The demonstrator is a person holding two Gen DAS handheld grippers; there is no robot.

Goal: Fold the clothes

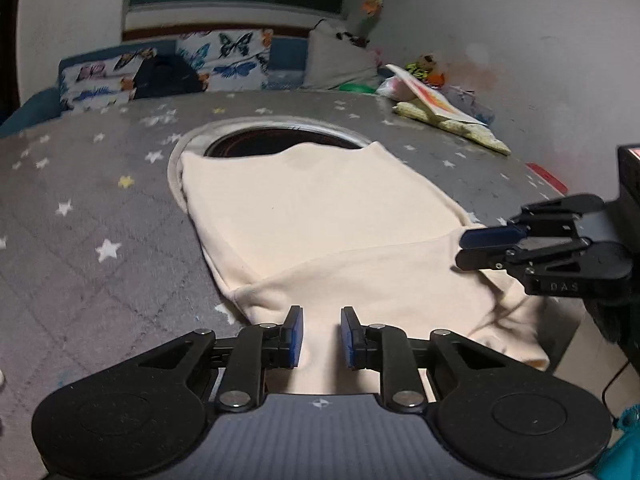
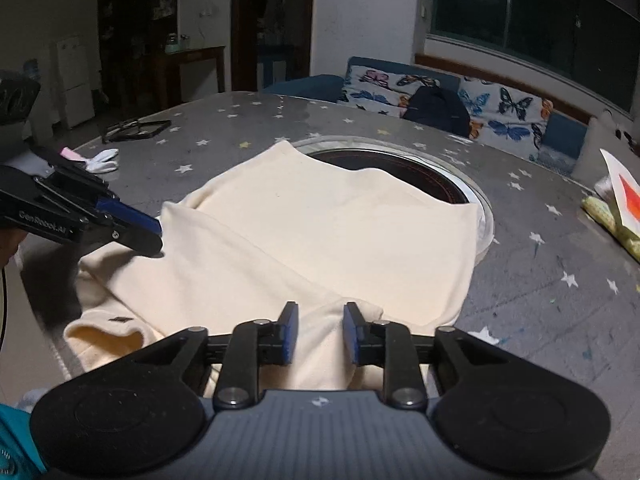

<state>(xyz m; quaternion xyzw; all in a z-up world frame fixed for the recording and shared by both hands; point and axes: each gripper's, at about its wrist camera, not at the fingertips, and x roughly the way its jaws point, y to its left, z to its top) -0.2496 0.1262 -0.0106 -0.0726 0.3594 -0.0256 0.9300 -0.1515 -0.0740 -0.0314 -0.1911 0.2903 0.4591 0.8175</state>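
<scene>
Grey star-patterned table [image 1: 100,200] fills the room, with a butterfly sofa [image 2: 500,112] behind it. On the table lies a folded cream garment [image 1: 320,220], partly covering a round dark hole [image 1: 280,142]. Left gripper [image 1: 322,336] and right gripper [image 2: 320,332] are both a little open over the cloth's near edge, pinching nothing.

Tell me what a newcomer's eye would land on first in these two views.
First, the cream garment spread in the middle of the grey star-printed tablecloth, its far edge partly covering a round dark recess in the table. Next, the two grippers at its near edge: the left gripper and the right gripper both stand open over the cloth. Behind the table, butterfly-print cushions line a blue sofa.
</scene>
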